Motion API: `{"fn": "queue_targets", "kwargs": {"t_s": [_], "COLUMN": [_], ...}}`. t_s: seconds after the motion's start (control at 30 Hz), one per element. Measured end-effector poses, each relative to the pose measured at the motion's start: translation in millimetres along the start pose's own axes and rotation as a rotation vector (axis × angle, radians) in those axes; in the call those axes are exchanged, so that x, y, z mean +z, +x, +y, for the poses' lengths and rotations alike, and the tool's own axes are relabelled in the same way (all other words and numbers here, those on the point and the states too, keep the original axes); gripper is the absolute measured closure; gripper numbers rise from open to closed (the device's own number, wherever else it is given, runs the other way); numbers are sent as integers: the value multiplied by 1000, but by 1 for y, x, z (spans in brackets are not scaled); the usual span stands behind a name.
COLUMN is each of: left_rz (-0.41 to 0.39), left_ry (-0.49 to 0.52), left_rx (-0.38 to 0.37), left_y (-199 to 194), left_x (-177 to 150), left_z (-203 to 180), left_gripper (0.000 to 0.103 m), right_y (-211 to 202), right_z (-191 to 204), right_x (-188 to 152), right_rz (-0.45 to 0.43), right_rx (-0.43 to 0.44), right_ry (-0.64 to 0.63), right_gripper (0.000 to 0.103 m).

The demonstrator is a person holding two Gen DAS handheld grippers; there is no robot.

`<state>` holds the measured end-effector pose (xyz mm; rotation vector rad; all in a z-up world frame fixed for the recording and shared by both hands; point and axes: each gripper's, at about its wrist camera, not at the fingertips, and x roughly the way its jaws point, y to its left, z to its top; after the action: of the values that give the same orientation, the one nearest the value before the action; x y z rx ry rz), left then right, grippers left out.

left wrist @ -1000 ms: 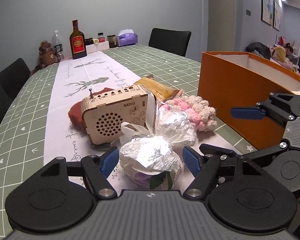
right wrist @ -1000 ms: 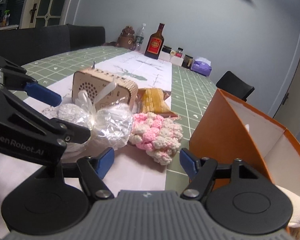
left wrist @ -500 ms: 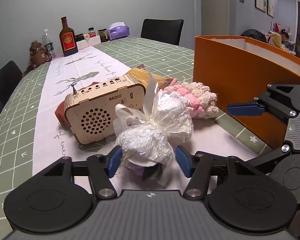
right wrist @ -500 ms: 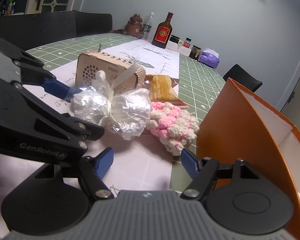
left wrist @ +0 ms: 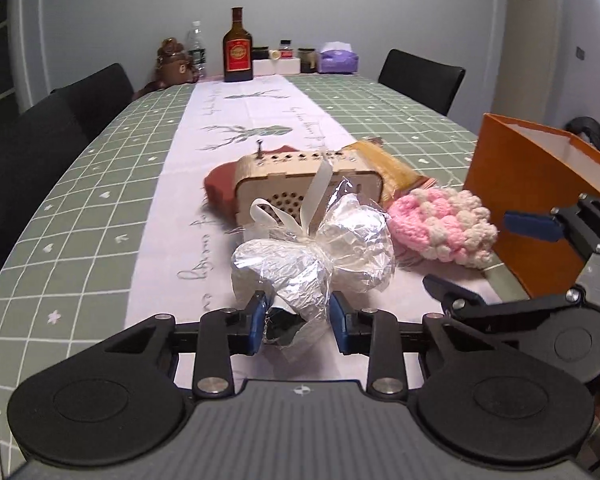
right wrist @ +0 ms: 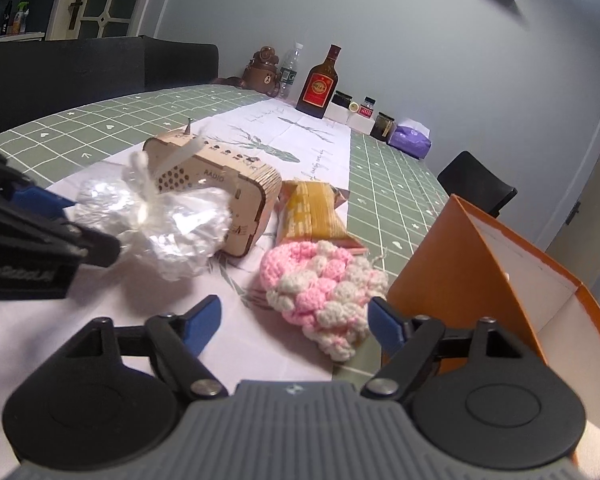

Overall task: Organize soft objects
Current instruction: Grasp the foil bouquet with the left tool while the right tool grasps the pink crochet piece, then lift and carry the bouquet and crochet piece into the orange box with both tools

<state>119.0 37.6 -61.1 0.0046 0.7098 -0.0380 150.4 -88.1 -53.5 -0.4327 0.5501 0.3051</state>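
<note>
- Two soft things matter most: the cellophane bundle (left wrist: 316, 252), low in the middle of the left wrist view, and the pink-and-white knitted piece (right wrist: 324, 280), at the middle of the right wrist view, just beside the orange box (right wrist: 480, 272).
- Left gripper (left wrist: 298, 322): its jaws have just been closing and now pinch the bundle's near lower end, crinkled film bulging between the blue pads.
- Right gripper (right wrist: 296, 320): its jaws have just been opening and stand wide apart with nothing between them, low in the frame just short of the knitted piece.
- Bundle: clear wrap over silvery foil, two rounded lobes tied at the waist with a white ribbon (left wrist: 308, 204). It looks light and crushable; the film is likely slippery, so the tied waist seems a surer hold than a lobe.
- Knitted piece: bobbled yarn, flat and floppy, probably very light and grippy; pinching an edge fold should do, though it would sag.
- Wooden radio (left wrist: 308, 180) behind the bundle is rigid, laser-cut ply, not one to sort.
- Yellow packet (right wrist: 314, 214) looks glossy and creased.
</note>
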Motion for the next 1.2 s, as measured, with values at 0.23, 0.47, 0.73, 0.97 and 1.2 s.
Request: {"fn": "queue_targets", "kwargs": {"t_s": [0.23, 0.47, 0.73, 0.97, 1.2], "left_rz": [17, -48, -174, -127, -100], "left_ry": [6, 98, 354, 501, 520], "left_rx": [-10, -19, 2, -25, 38], "left_y": [-1, -7, -20, -1, 18], "left_x": [-3, -7, -12, -16, -26], "left_z": [-3, -13, -35, -34, -40], "left_gripper": [57, 33, 20, 17, 26], "right_y": [24, 40, 26, -4, -16], "right_z": [2, 3, -5, -17, -12], "right_x": [4, -2, 0, -2, -5], "right_rz": [12, 58, 56, 65, 76], "right_rx": [-51, -72, -13, 134, 198], "right_ry": [-44, -80, -23, 142, 220], "right_gripper": [20, 44, 70, 71, 71]}}
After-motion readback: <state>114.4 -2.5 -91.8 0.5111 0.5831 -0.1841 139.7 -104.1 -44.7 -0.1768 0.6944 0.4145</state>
